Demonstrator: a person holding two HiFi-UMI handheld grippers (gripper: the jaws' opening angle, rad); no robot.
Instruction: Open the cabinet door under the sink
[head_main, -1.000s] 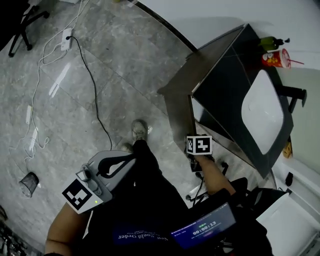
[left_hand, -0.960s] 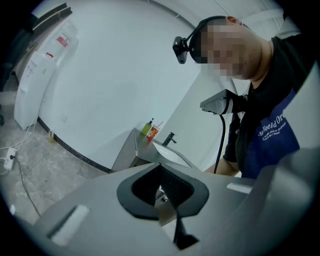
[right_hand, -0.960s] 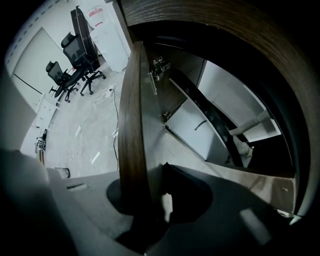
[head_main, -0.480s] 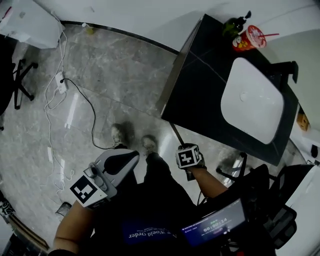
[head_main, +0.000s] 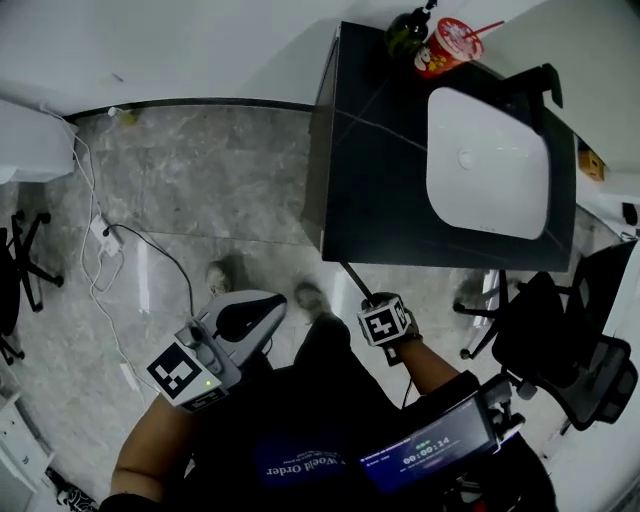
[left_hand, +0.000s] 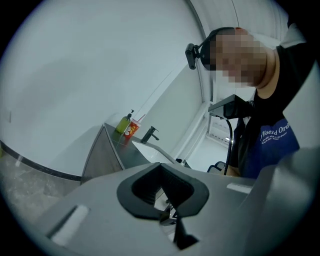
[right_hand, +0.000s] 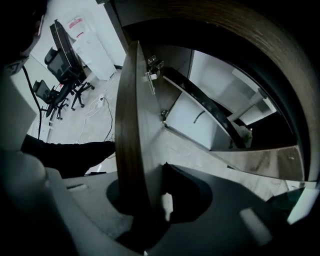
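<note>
Status: we find the cabinet door (right_hand: 132, 130) already swung well out from the cabinet front. In the right gripper view the white interior, a dark pipe (right_hand: 210, 107) and the hinges (right_hand: 152, 65) are exposed. From the head view the door shows only as a thin dark edge running from below the black bench (head_main: 380, 180) toward us, with the white sink (head_main: 487, 165) set into that bench.

Right gripper (right_hand: 150, 200): pointing down, fingers narrowly parted and clamped on the door's top edge, one on each face of the panel.

Left gripper (left_hand: 165, 192): held off to our left, fingers together with nothing between them, well apart from the cabinet.

Risks we judge from here:
- Slip. The hold is a pinch on a thin, smooth panel edge. A pull not in line with the hinge arc could slide the fingers along or off the edge, and the door would swing free.
- Collision with ourselves. Our shoe (head_main: 312, 298) and leg stand just beside the door's free end. More swing that way would bump the panel into the leg and stall it.
- Hinge strain. Pressing down or twisting while the fingers are locked on the edge loads the hinges rather than turning them.
- The green bottle (head_main: 408, 30) and red cup (head_main: 447, 45) sit at the far corner of the bench. A hard jolt to the cabinet could tip them, though we rate this unlikely.
</note>
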